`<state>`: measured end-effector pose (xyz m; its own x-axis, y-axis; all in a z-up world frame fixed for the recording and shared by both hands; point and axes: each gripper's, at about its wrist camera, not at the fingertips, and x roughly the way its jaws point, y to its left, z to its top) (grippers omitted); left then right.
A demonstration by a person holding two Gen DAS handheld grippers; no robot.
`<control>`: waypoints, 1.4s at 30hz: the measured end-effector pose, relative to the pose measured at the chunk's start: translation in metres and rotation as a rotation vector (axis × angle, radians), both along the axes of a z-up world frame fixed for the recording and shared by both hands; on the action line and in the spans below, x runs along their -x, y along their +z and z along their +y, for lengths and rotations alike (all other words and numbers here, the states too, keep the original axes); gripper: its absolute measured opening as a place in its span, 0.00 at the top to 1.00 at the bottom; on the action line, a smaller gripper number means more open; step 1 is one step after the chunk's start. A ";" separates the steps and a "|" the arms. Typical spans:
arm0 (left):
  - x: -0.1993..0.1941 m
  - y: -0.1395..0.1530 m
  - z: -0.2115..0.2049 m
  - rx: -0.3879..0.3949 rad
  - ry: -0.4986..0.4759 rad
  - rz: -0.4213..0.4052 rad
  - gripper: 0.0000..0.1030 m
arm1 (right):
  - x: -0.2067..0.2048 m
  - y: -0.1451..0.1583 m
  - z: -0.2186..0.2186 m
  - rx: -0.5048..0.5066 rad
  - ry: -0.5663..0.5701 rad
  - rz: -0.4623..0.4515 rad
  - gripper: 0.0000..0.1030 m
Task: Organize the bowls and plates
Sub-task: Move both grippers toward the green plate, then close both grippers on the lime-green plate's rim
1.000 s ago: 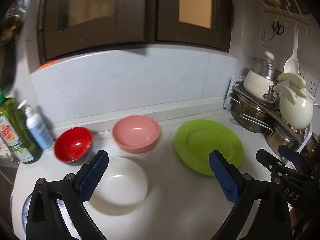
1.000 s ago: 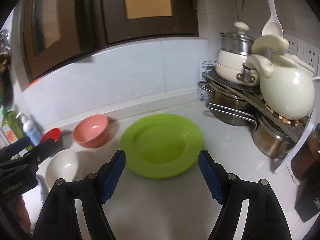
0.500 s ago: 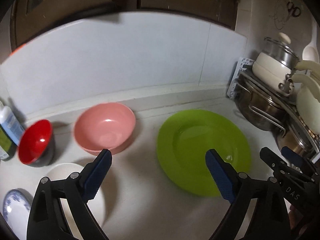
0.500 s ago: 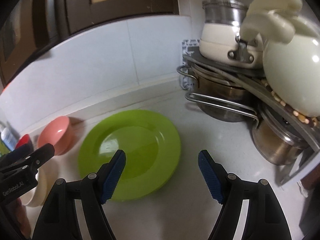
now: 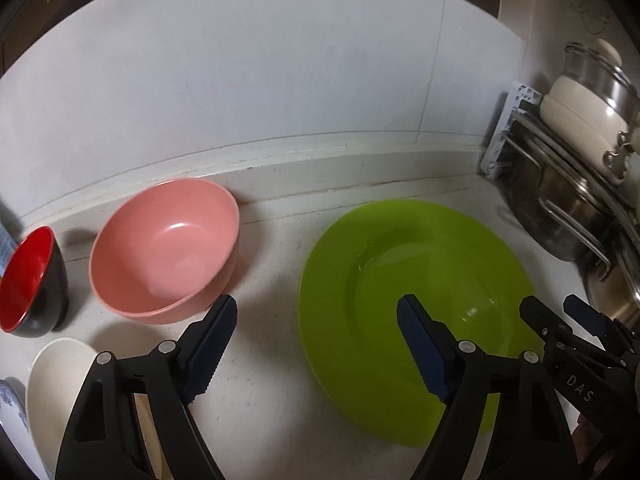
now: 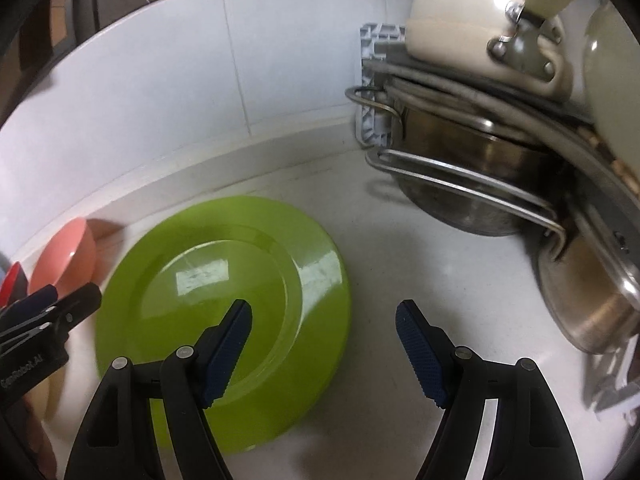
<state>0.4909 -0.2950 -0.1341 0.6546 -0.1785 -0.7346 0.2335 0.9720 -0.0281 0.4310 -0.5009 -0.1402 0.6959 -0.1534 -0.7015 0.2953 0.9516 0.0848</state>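
Hidden: my left tool [image 5: 316,344] covers part of the white bowl [image 5: 60,392] at the lower left, and the blue-patterned dish [image 5: 10,412] is cut off by the frame edge; the pots' tops run out of the right view.
Plate: the green plate [image 6: 224,280] lies flat on the desk [image 6: 400,280], right of the pink bowl [image 5: 164,248].
Left tool: released, jaws wide apart; its right pad hangs over the plate's middle, its left pad just before the pink bowl's rim.
Right tool: my right tool [image 6: 323,336] is released too, gripping nothing; its left pad is over the plate, its right pad over bare desk beside the plate's right edge.
Bowls: pink one round and matte; red bowl [image 5: 28,280] glossy red inside, black outside, left of the pink one.
Surroundings: steel pots [image 6: 472,176] stacked on a rack at right; white tiled wall [image 5: 240,80] behind.
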 end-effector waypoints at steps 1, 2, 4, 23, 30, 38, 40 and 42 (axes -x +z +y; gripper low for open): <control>-0.003 -0.003 -0.002 -0.006 -0.006 0.007 0.22 | -0.004 -0.003 -0.002 -0.006 0.003 0.007 0.27; -0.005 -0.005 -0.004 -0.009 -0.008 0.013 0.25 | -0.006 -0.004 -0.003 -0.011 0.001 0.014 0.27; -0.010 -0.010 -0.007 -0.009 -0.015 0.030 0.27 | -0.011 -0.008 -0.006 -0.023 0.005 0.020 0.27; -0.037 -0.041 -0.017 0.003 -0.039 0.156 0.47 | -0.040 -0.021 -0.010 -0.036 0.052 0.099 0.47; -0.038 -0.040 -0.013 0.013 -0.024 0.153 0.53 | -0.045 -0.018 -0.008 -0.038 0.075 0.121 0.56; -0.037 -0.039 -0.010 0.011 -0.023 0.151 0.58 | -0.041 -0.016 -0.005 -0.005 0.051 0.137 0.59; -0.034 -0.038 -0.009 0.012 -0.033 0.144 0.59 | -0.036 -0.014 -0.005 -0.009 0.045 0.137 0.59; -0.029 -0.035 -0.009 0.012 -0.039 0.135 0.59 | -0.031 -0.012 -0.004 -0.008 0.042 0.135 0.59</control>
<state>0.5199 -0.3035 -0.1693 0.5421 -0.2110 -0.8134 0.2644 0.9616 -0.0732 0.4622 -0.5052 -0.1520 0.6008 -0.1202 -0.7903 0.2647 0.9628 0.0548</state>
